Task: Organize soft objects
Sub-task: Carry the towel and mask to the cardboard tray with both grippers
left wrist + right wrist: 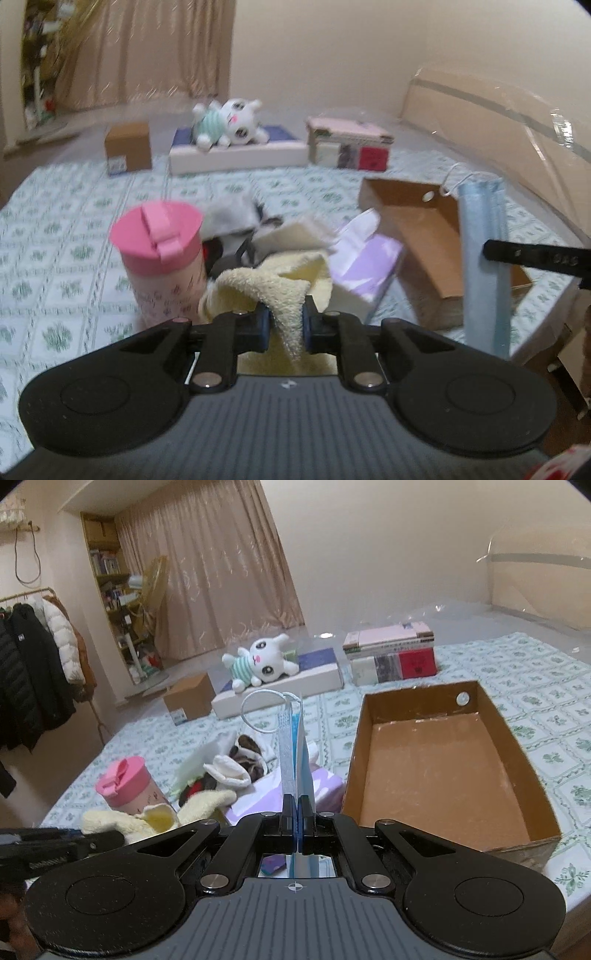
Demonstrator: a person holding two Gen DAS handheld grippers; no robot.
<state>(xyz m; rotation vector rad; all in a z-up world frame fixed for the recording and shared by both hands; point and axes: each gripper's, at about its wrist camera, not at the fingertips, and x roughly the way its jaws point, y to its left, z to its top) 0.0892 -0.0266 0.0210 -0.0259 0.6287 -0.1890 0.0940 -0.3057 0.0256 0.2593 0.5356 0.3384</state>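
My left gripper (285,321) is shut on a pale yellow towel (280,291), lifted just above the bed beside a pink-lidded cup (162,258). The towel also shows in the right wrist view (155,818). My right gripper (297,812) is shut on a blue face mask (295,753), held upright to the left of an open cardboard box (443,768). In the left wrist view the mask (484,266) hangs in front of the box (424,236). A pile of socks and cloths (236,764) and a purple tissue pack (365,258) lie between cup and box.
A white plush rabbit (262,661) lies on a flat white box (280,686) at the back. A small brown carton (188,698) stands at its left and stacked books and boxes (391,653) at its right. Coats (33,672) hang at far left.
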